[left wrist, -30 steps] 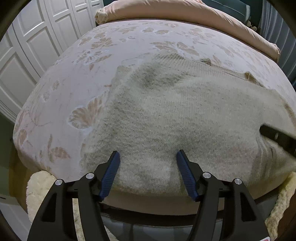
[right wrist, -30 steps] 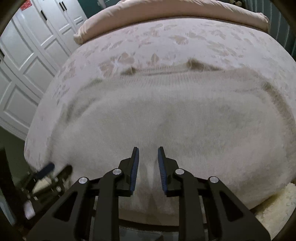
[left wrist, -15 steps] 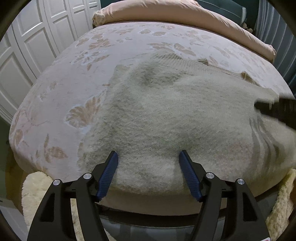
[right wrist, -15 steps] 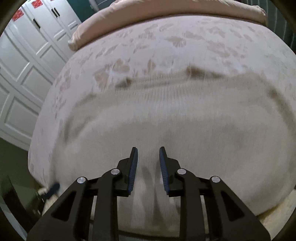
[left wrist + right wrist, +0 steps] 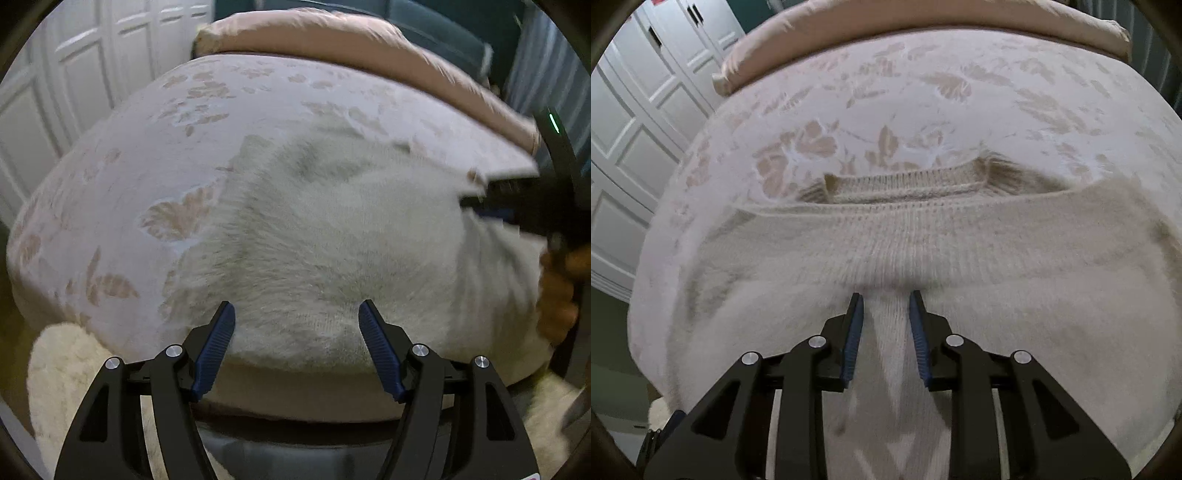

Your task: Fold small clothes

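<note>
A cream knitted sweater (image 5: 332,236) lies spread on the bed. My left gripper (image 5: 296,332) is open and empty, just above the sweater's near edge. My right gripper (image 5: 885,321) is shut on a pinch of the sweater's hem (image 5: 886,325) and has carried it over the body toward the ribbed collar (image 5: 905,181). The folded layer (image 5: 923,251) lies across the sweater. The right gripper also shows at the right of the left wrist view (image 5: 517,206), blurred, held by a hand (image 5: 557,291).
The bed has a pale floral cover (image 5: 166,155) and a pink duvet (image 5: 351,44) rolled at its far end. White wardrobe doors (image 5: 635,122) stand to the left. A fluffy cream rug (image 5: 62,376) lies on the floor by the bed's near edge.
My right gripper has moved away over the sweater toward the collar, pulling the held hem with it. My left gripper has stayed open at the near edge.
</note>
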The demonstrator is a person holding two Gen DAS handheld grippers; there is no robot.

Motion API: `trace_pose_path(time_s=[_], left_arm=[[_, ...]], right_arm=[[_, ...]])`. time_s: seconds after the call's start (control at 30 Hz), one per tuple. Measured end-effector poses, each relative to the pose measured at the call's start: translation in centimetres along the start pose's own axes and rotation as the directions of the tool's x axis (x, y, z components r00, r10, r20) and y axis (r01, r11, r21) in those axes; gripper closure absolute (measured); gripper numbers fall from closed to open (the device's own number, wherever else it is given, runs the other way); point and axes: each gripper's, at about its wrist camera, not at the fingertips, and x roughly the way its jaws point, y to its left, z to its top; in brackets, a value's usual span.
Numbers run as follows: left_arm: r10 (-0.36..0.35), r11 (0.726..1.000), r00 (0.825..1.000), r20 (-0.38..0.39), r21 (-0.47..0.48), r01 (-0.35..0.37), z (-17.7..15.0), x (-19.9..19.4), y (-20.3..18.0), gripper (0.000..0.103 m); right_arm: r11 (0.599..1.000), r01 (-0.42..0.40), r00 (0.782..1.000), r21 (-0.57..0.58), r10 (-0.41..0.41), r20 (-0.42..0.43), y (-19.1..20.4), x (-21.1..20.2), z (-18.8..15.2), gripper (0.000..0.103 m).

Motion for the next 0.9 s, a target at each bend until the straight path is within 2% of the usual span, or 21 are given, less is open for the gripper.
trace_pose_path(time_s=[0.1, 0.2, 0.3, 0.4, 0.47, 0.57, 0.63, 0.73, 0.77, 0.8, 0.9], left_arm=[[-0.020, 0.995, 0.999, 0.026, -0.097, 0.023, 0.6, -1.6, 2.1, 0.027], [-0.031, 0.988, 0.999, 0.021, -0.153, 0.033, 1.2, -1.7, 3.7, 0.025], [-0.063, 0.974, 0.998, -0.027, -0.219, 0.056, 1.7, 0.1, 4.7, 0.025], [-0.111, 0.955, 0.992, -0.060, -0.283, 0.090, 1.7, 2.4, 5.0, 0.025], [-0.160, 0.929, 0.983, -0.089, -0.349, 0.120, 1.7, 3.8, 5.3, 0.025], [-0.185, 0.909, 0.982, -0.047, -0.388, 0.153, 2.0, 3.5, 5.3, 0.027], [-0.188, 0.902, 0.981, -0.043, -0.404, 0.155, 2.5, 3.1, 5.0, 0.033], [-0.212, 0.900, 0.977, -0.006, -0.392, 0.193, 3.2, 1.6, 4.3, 0.059], [-0.217, 0.905, 0.976, 0.007, -0.373, 0.204, 3.5, 1.0, 3.9, 0.076], [-0.223, 0.911, 0.975, 0.016, -0.353, 0.214, 3.8, 0.5, 3.3, 0.081], [-0.257, 0.924, 0.965, 0.053, -0.281, 0.261, 5.1, -1.4, 0.9, 0.086]], right_arm=[[0.999, -0.043, 0.999, 0.008, 0.043, 0.026, -0.4, -2.7, -2.4, 0.078], [0.997, -0.070, 0.998, 0.014, 0.070, 0.005, -0.8, -4.0, -4.8, 0.078], [0.999, -0.051, 0.997, 0.007, 0.051, -0.057, -1.0, -2.4, -6.4, 0.078], [0.999, -0.054, 0.997, -0.002, 0.054, -0.048, -1.0, -1.5, -6.7, 0.077], [0.999, -0.052, 0.997, -0.005, 0.051, -0.051, -0.8, -1.4, -6.6, 0.075], [0.998, -0.048, 0.998, -0.031, 0.047, -0.044, -0.6, -1.4, -6.8, 0.073], [0.997, -0.062, 0.998, -0.037, 0.061, -0.029, -0.7, -1.6, -6.9, 0.072], [0.991, -0.137, 0.991, 0.015, 0.136, 0.015, -1.9, -3.0, -7.6, 0.067], [0.985, -0.167, 0.985, 0.035, 0.166, 0.035, -2.4, -3.6, -7.9, 0.065], [0.981, -0.188, 0.981, 0.051, 0.185, 0.058, -3.1, -4.3, -8.3, 0.064], [0.983, -0.176, 0.980, 0.056, 0.170, 0.102, -5.2, -6.3, -9.3, 0.064]])
